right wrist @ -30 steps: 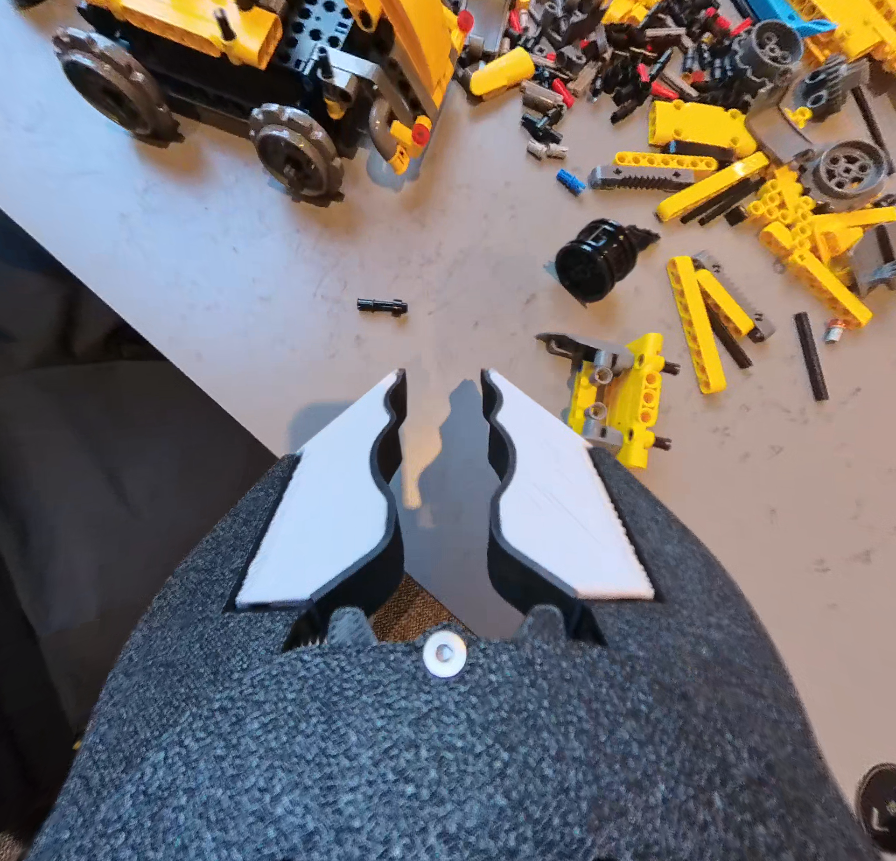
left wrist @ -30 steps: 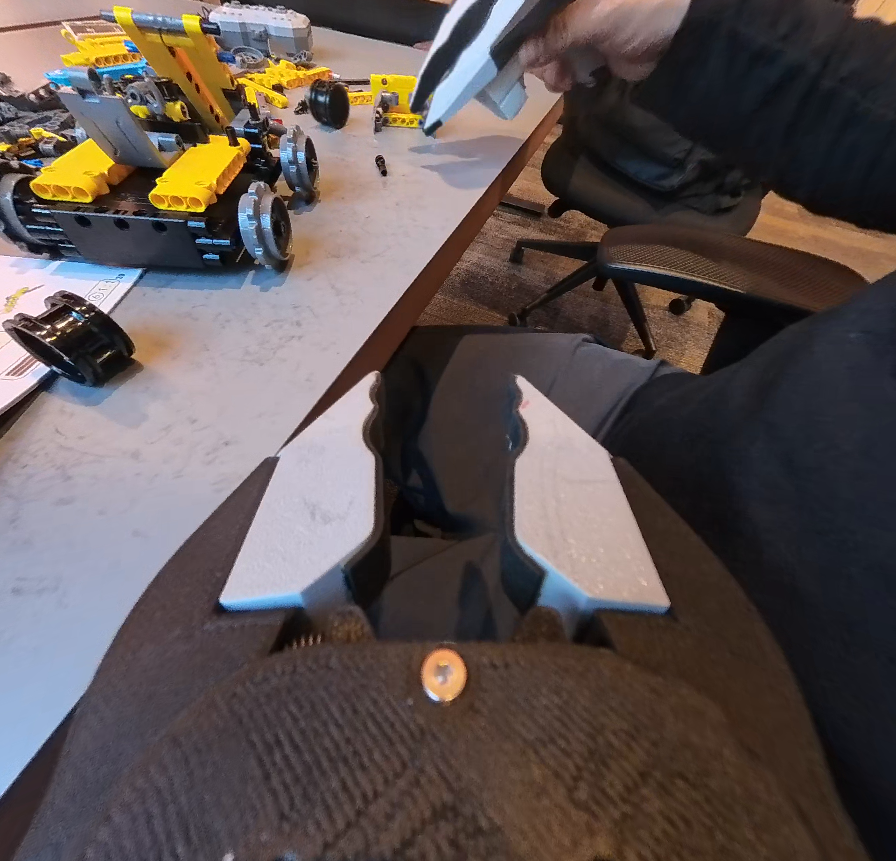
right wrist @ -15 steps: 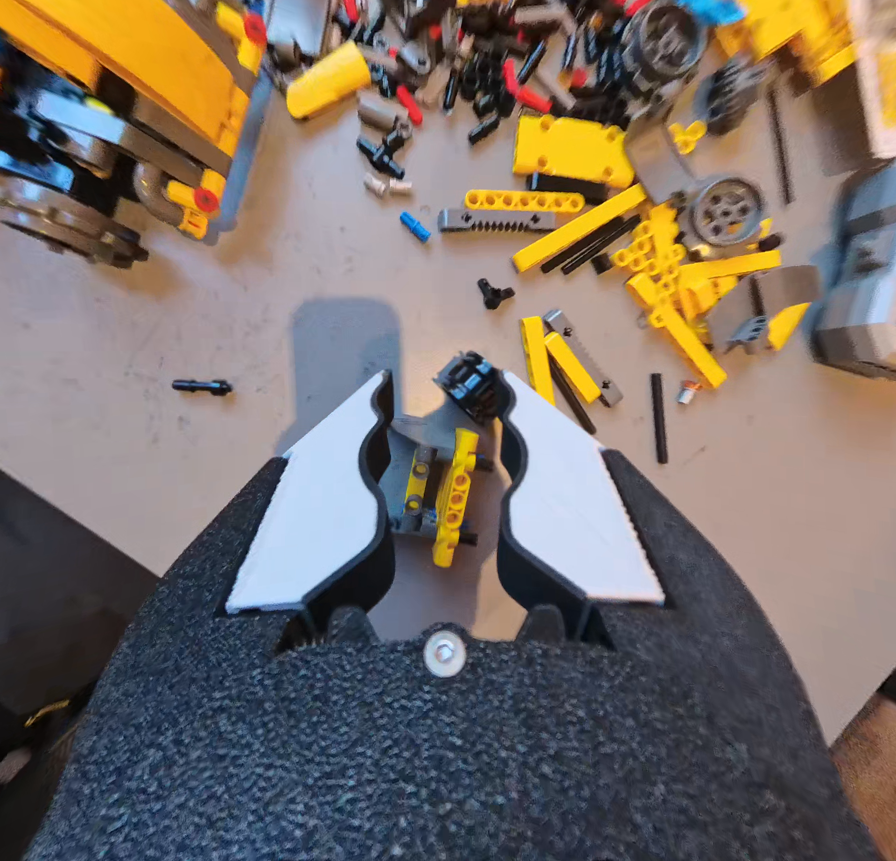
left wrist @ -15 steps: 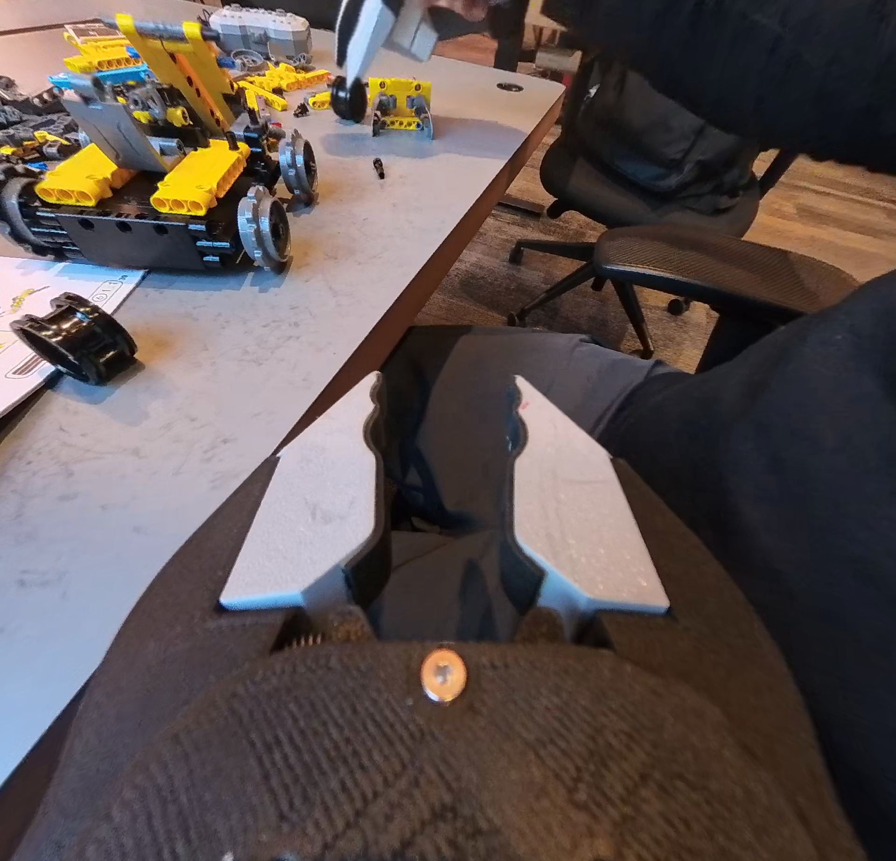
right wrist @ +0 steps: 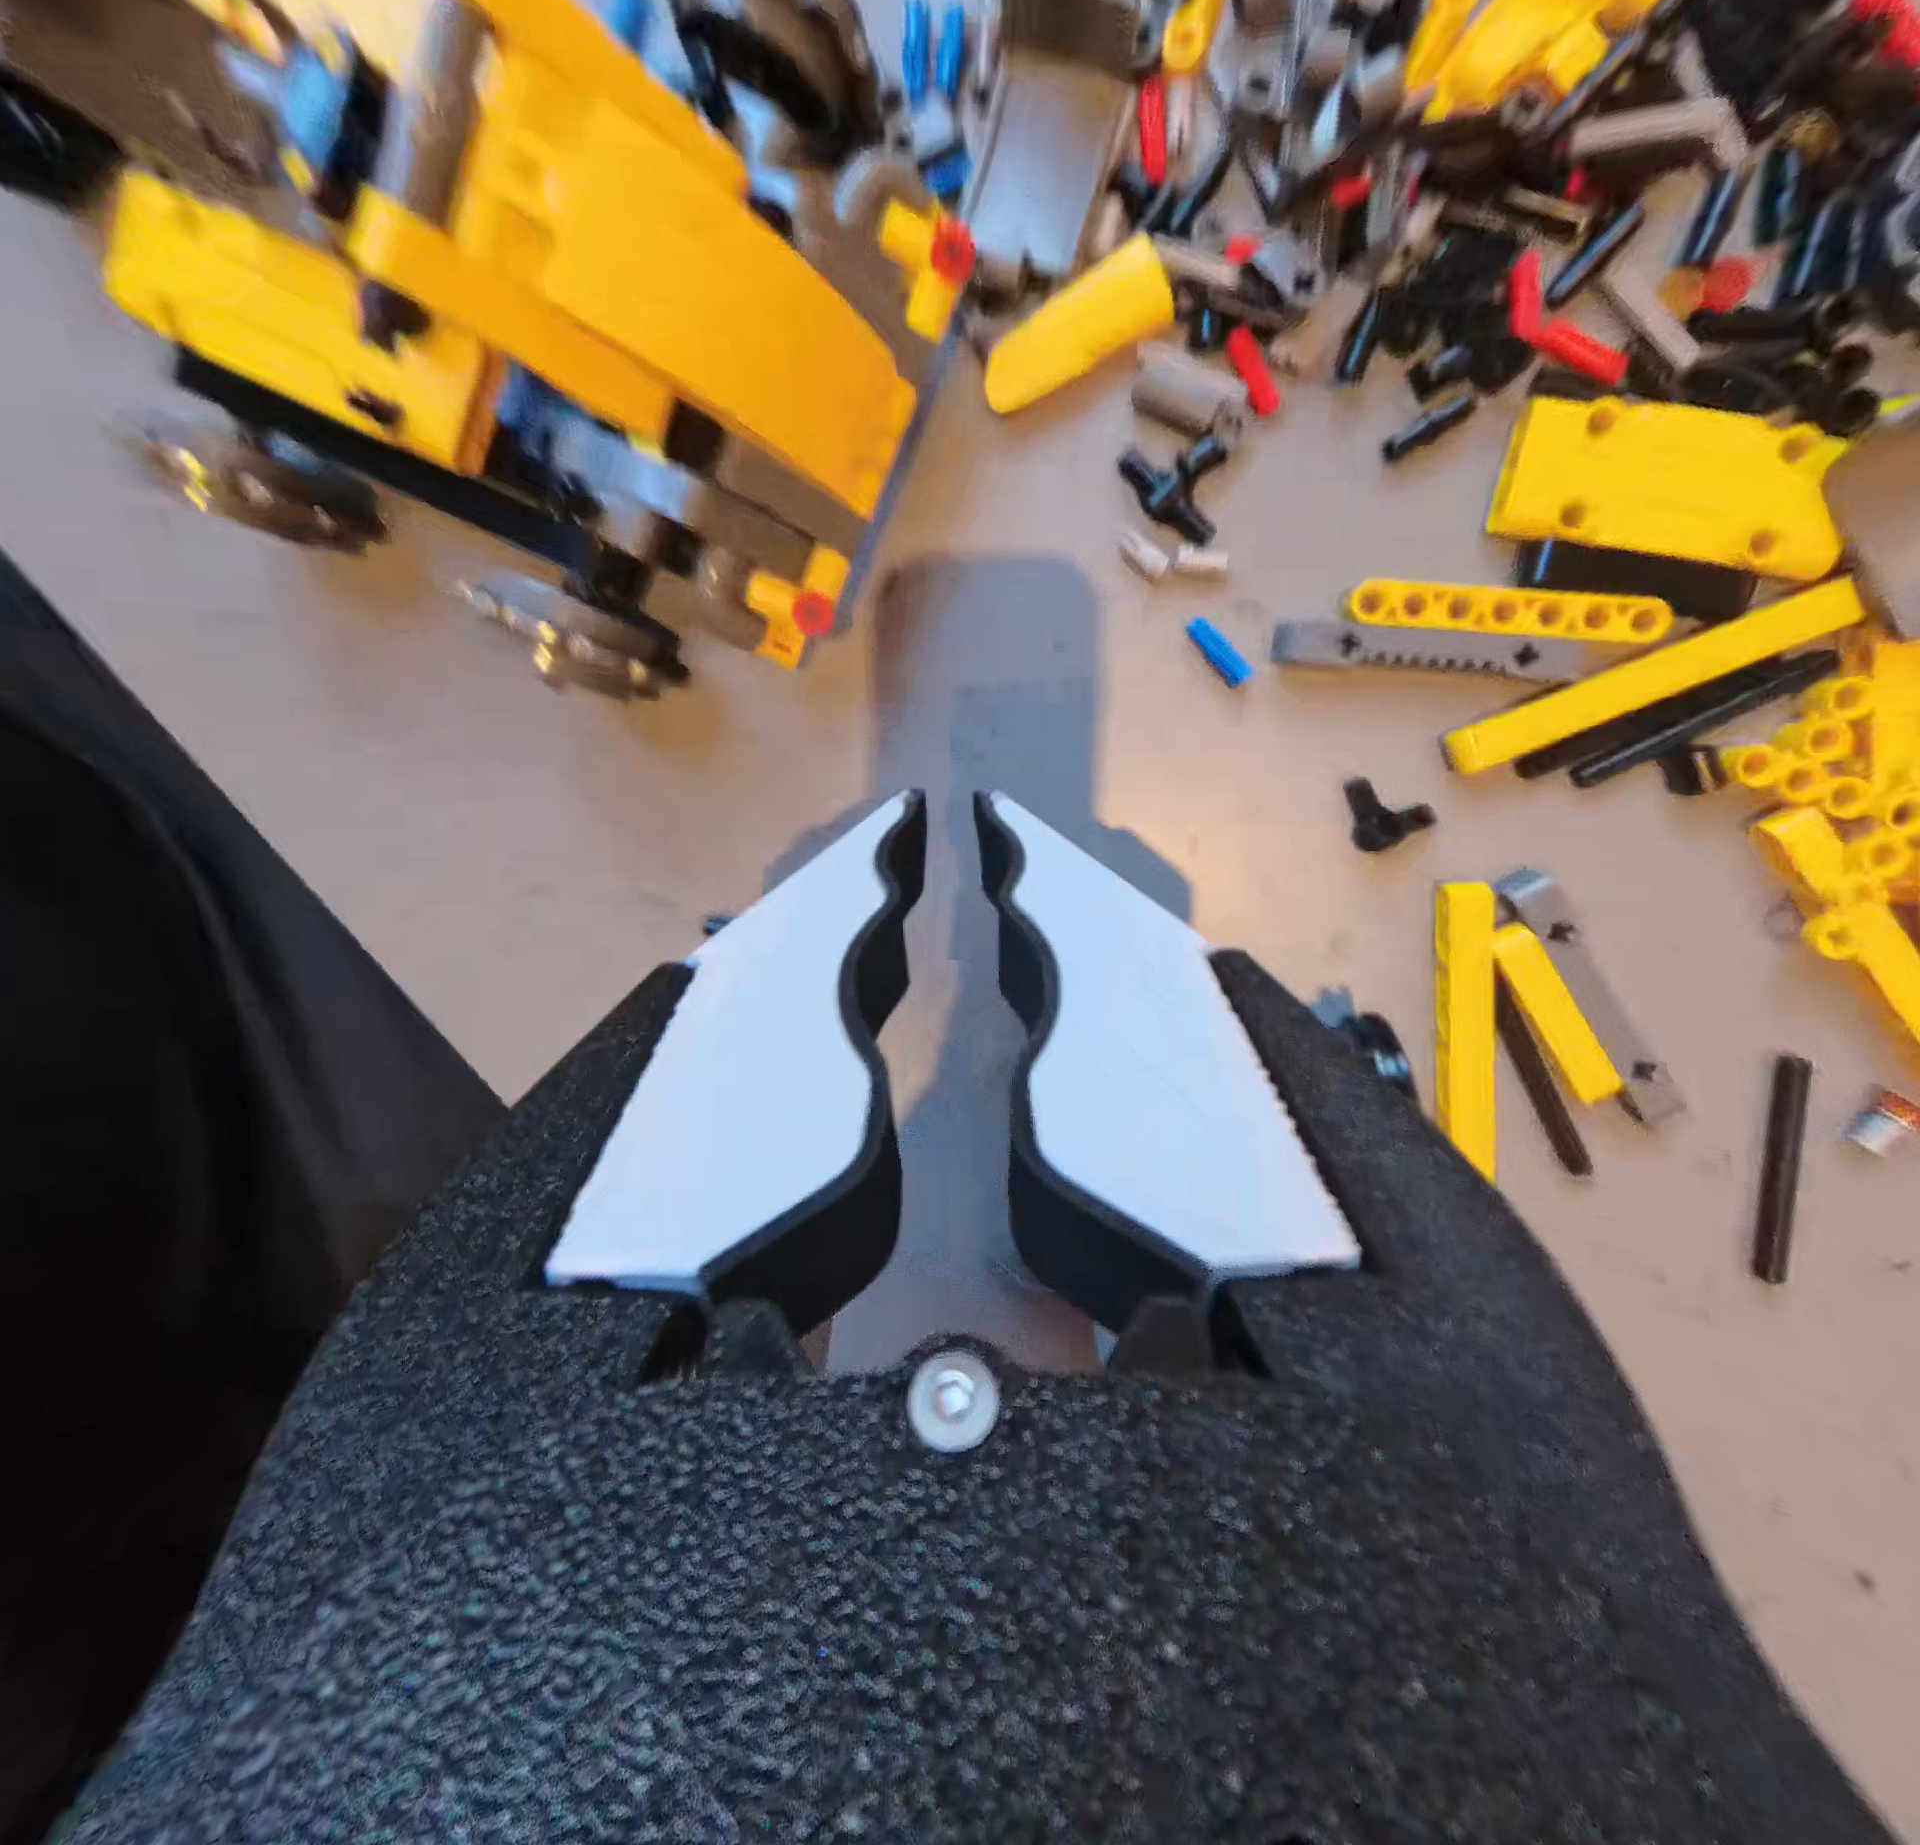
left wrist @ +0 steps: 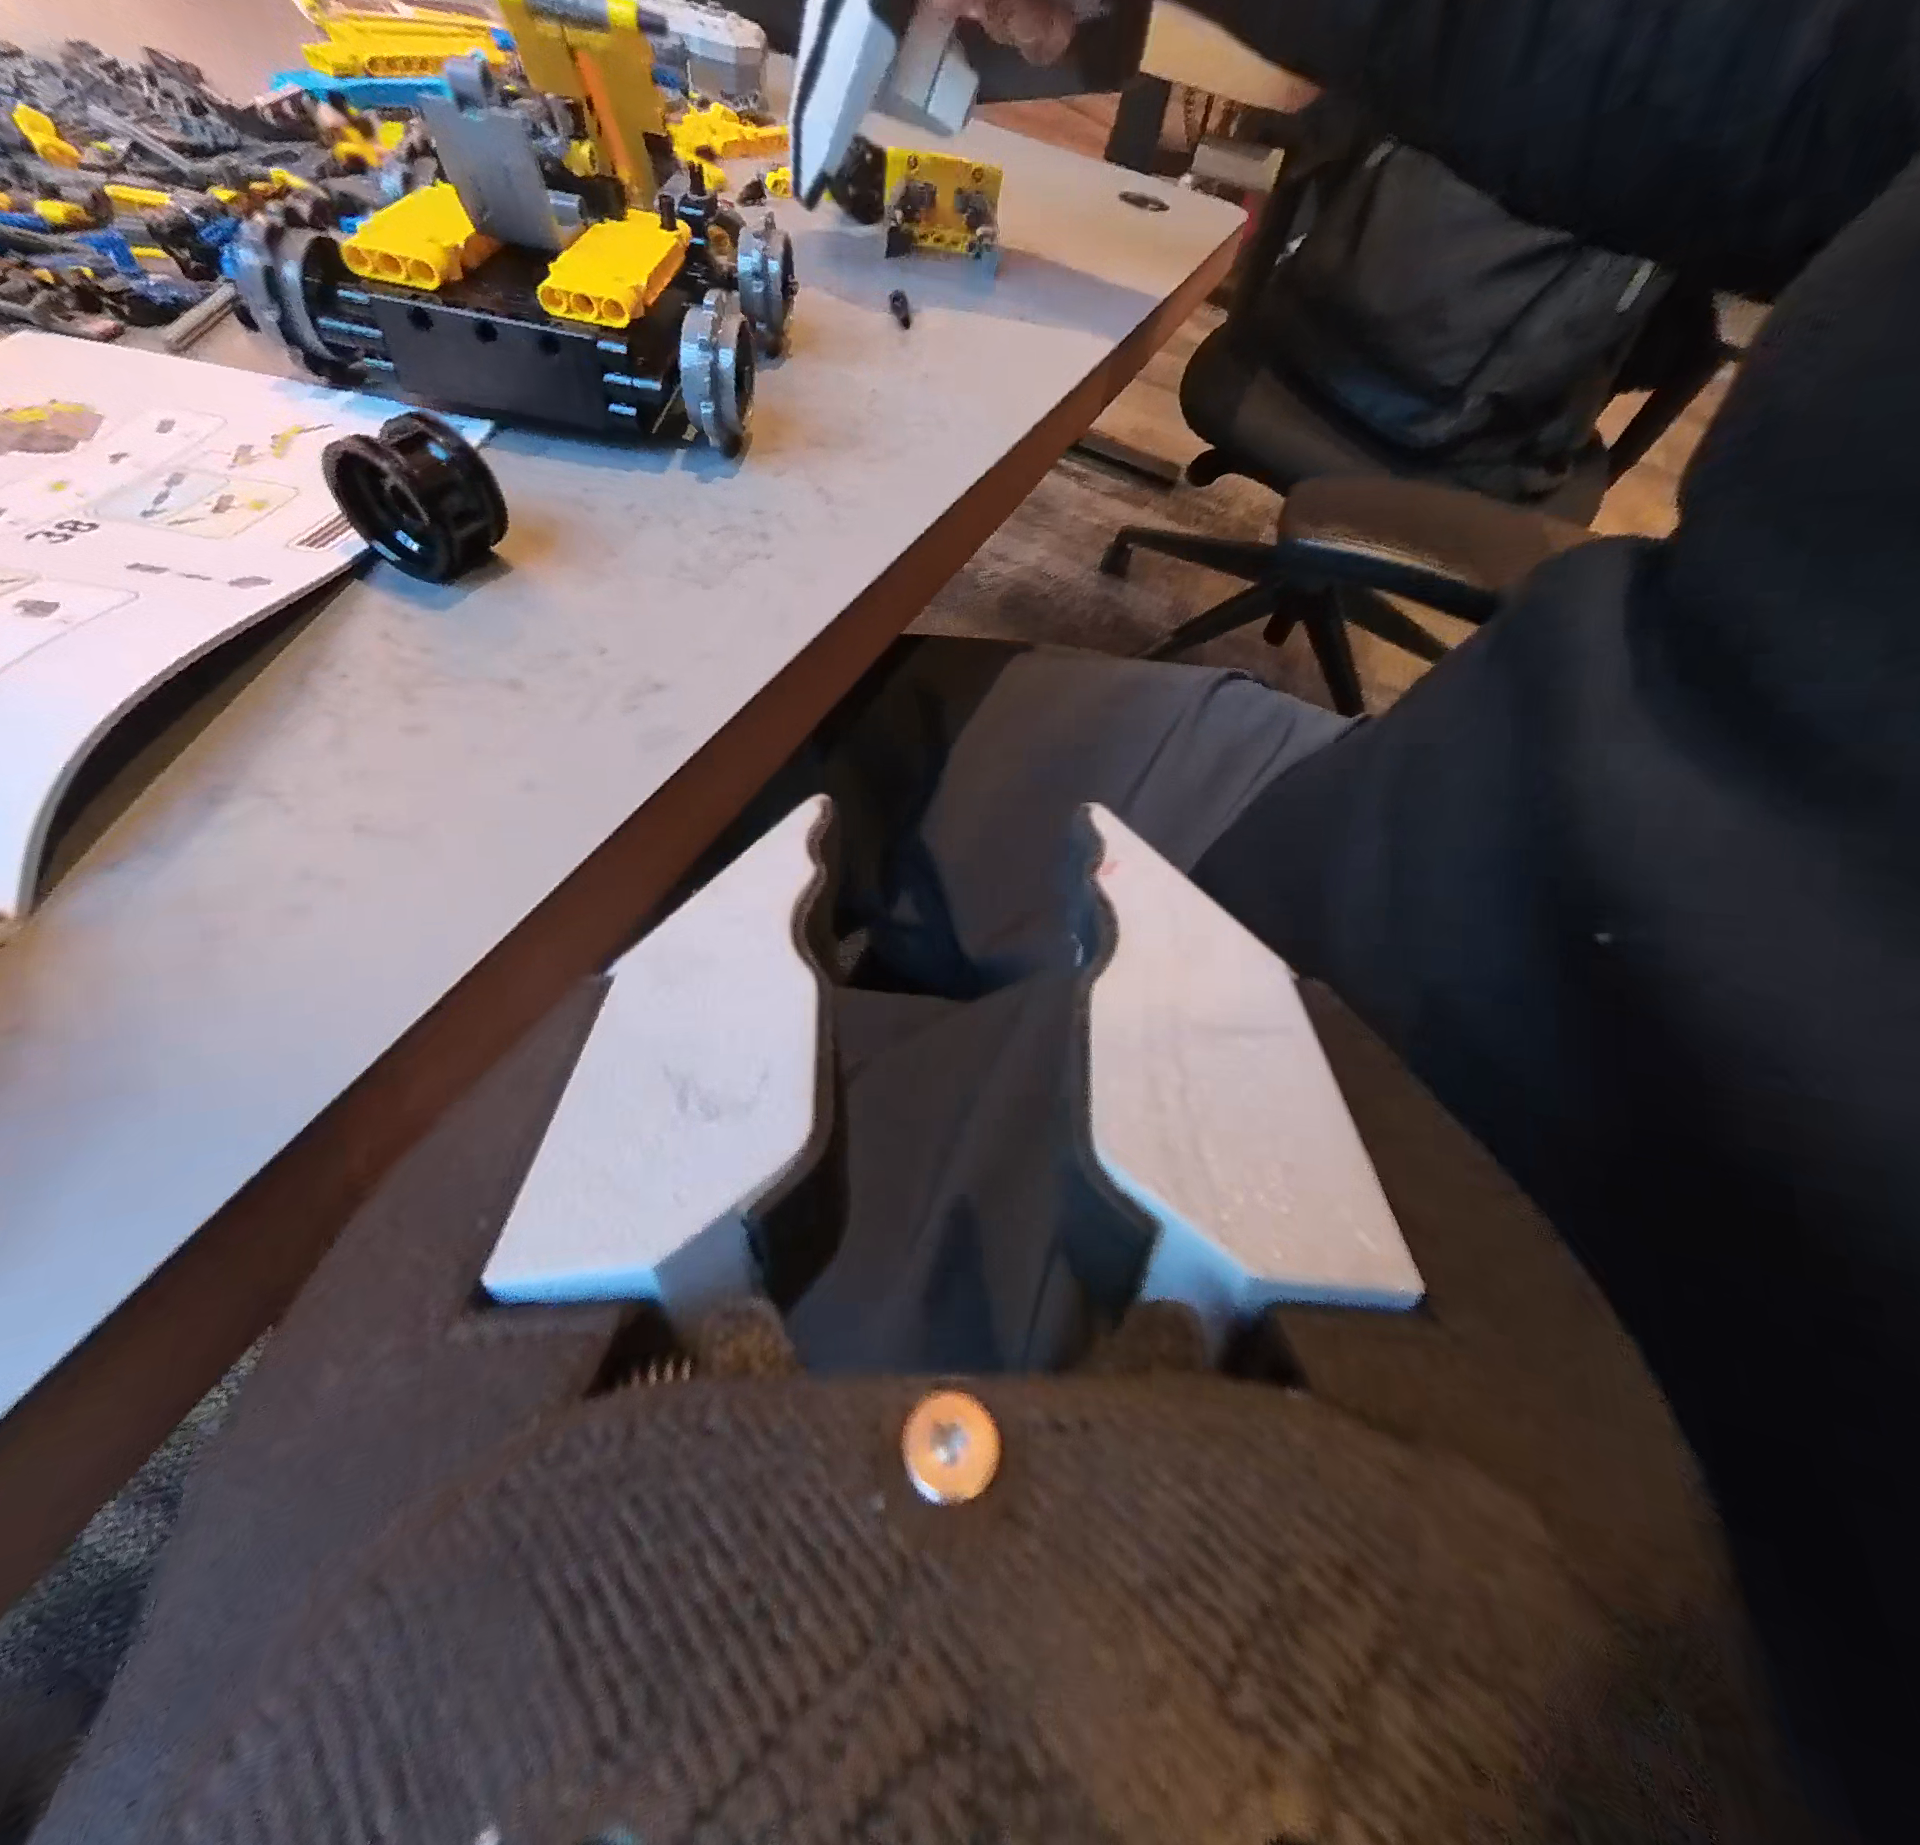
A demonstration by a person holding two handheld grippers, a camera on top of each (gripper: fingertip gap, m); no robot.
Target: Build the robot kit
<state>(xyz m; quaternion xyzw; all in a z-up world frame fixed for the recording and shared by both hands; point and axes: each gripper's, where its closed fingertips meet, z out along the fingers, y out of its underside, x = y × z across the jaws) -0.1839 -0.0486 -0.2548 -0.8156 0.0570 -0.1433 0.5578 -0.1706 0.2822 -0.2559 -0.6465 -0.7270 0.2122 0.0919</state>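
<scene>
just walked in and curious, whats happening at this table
A person holds two hand-held grippers by a table strewn with building-toy parts. The right hand-held gripper, nearly shut and empty, hangs over bare tabletop between the yellow vehicle and loose pieces. The left hand-held gripper is open, off the table edge above the person's lap.

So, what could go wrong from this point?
1. The right gripper, nearly shut and empty, hangs right by the yellow assembly, which sits near the edge of the table; a nudge could push it off.
2. The right wrist view is blurred, which suggests fast motion close to the vehicle; a bump could loosen parts.
3. The left gripper, open, sits off the table over the lap; raising it could strike the edge.
</scene>
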